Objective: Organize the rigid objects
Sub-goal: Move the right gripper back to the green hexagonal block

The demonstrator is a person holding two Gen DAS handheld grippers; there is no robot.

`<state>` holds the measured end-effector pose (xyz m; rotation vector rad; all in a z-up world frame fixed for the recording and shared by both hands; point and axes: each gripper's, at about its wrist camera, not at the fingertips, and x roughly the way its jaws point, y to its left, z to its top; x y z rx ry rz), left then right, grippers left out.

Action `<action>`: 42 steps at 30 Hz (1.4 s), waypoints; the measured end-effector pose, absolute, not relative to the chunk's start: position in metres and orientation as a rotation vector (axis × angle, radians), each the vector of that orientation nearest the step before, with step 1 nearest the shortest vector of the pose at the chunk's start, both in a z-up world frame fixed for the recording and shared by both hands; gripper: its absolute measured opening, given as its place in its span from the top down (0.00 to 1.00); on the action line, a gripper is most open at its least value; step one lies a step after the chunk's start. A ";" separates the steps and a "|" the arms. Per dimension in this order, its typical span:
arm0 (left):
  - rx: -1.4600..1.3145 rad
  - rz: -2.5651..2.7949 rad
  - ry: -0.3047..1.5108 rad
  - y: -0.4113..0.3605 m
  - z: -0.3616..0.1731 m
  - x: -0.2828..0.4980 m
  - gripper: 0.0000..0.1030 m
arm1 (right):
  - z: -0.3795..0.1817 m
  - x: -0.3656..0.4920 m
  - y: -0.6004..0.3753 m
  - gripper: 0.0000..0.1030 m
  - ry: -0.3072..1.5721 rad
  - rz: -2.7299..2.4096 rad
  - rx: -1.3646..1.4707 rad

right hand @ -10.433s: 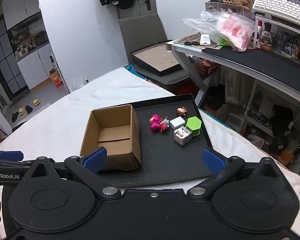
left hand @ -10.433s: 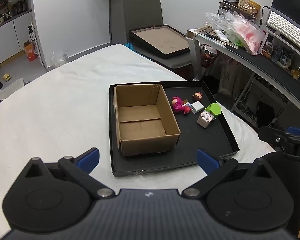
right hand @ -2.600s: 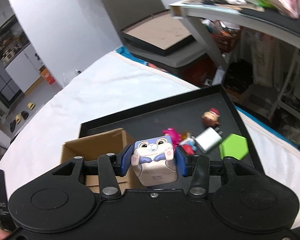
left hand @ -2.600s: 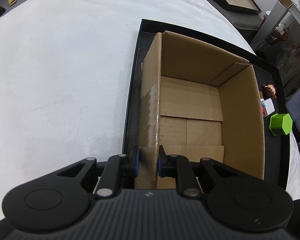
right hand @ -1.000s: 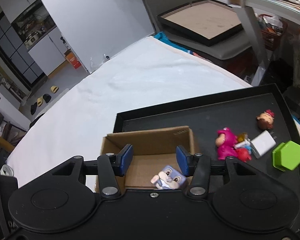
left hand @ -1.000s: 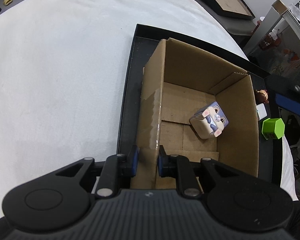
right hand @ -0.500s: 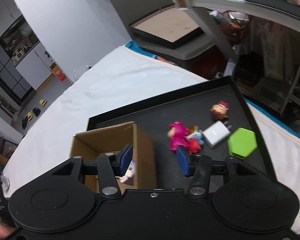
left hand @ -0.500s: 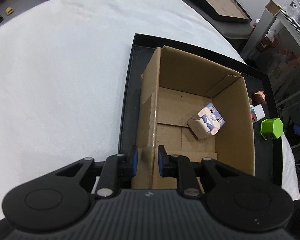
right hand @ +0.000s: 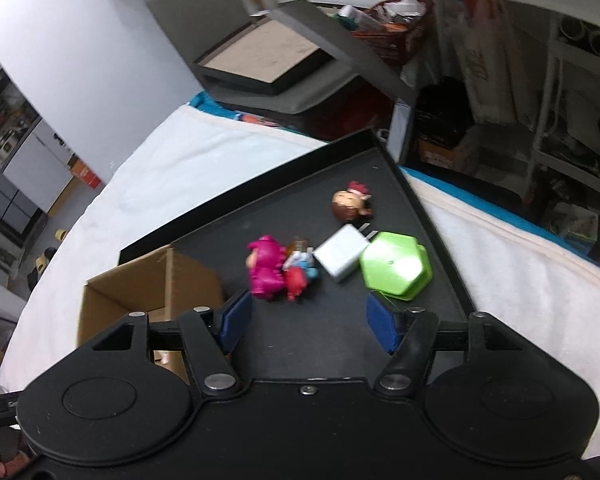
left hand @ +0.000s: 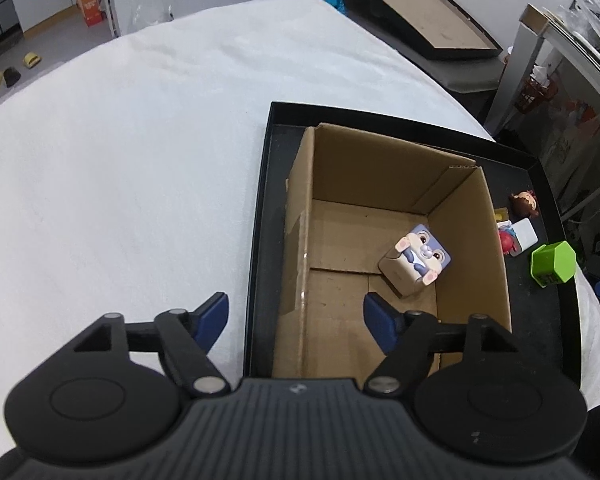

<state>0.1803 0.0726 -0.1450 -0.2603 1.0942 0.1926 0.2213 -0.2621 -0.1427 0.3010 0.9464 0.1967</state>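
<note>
Hovering over the black tray, the right gripper has just been spreading its jaws, nothing between them, with the loose pieces lined up ahead: a magenta figurine, a small red-and-blue figure touching it, a white charger plug, a green hexagonal box pressed against the plug, and a brown-haired doll head farther back. Over on the other side, the left gripper has just been opening too, released and empty, straddling the near wall of the cardboard box, where the bunny cube already lies tipped on the floor flaps. Now the risk, as I read it: those pieces crowd together, so a jaw coming down on the plug could nudge the hexagonal box or pinch the little figure along with it. With the left jaws off the cardboard, nothing steadies that light box, and a bump from the next drop might skid it across the slick tray. All of it sits on a white cloth-covered table, soft and pale. Behind, a second black tray with a brown base lies on a grey seat, a cluttered desk and shelves crowd the right, and slippers rest on the far floor.
</note>
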 end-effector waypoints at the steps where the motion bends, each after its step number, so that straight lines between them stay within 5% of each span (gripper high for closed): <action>1: -0.250 0.191 1.091 0.071 -0.144 0.181 0.27 | -0.145 0.222 -0.266 0.39 0.947 0.190 0.304; 12: -0.144 0.212 1.112 0.051 -0.146 0.191 0.24 | -0.178 0.240 -0.289 0.39 0.997 0.120 0.278; 22: -0.063 0.203 1.119 0.035 -0.148 0.198 0.16 | -0.193 0.260 -0.287 0.21 1.010 0.119 0.181; 31: -0.043 0.229 1.148 0.031 -0.155 0.206 0.15 | -0.204 0.278 -0.281 0.21 0.990 0.112 0.125; 33: -0.042 0.238 1.151 0.031 -0.155 0.207 0.15 | -0.204 0.280 -0.273 0.25 0.984 0.103 0.065; 37: -0.053 0.245 1.151 0.031 -0.155 0.206 0.15 | -0.201 0.281 -0.268 0.50 0.985 0.072 -0.021; 42: -0.068 0.253 1.151 0.034 -0.154 0.206 0.15 | -0.195 0.281 -0.280 0.53 0.986 0.110 0.046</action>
